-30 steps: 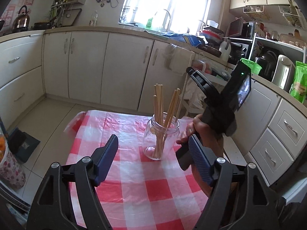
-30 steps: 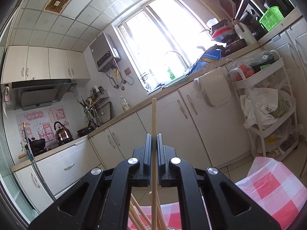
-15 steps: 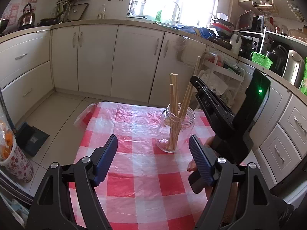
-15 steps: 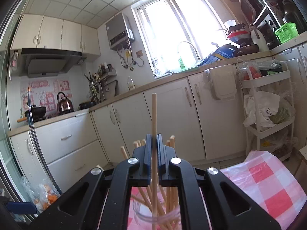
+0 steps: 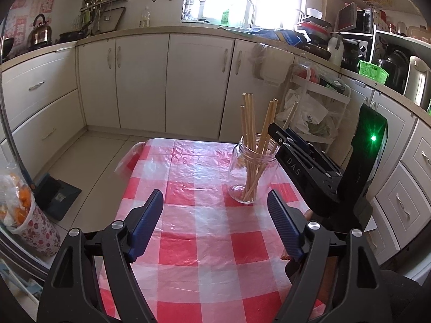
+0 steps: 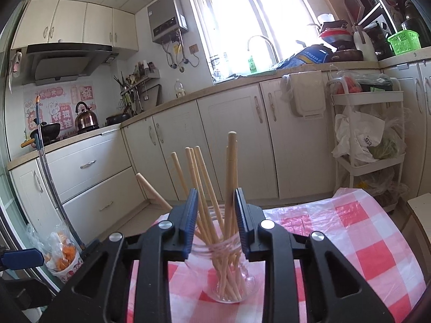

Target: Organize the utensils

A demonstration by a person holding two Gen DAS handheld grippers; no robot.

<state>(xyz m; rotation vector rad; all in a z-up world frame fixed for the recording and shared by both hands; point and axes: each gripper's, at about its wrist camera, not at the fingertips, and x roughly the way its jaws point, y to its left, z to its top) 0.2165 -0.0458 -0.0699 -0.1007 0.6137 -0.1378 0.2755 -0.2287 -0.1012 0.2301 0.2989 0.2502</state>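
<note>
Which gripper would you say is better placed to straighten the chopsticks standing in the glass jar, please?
Probably the right gripper: it sits open just above the glass jar, jaws flanking the chopsticks. The left gripper is also open but is further back over the checked tablecloth.

We are spreading the right gripper (image 6: 215,220) fingers, freeing the chopstick (image 6: 231,177) formerly pinched between them; it is now leaning in the jar (image 6: 229,271) below the fingertips.

Red-and-white checked tablecloth (image 5: 204,245), tan chopsticks (image 6: 231,167), blue fingers (image 5: 146,223).
</note>
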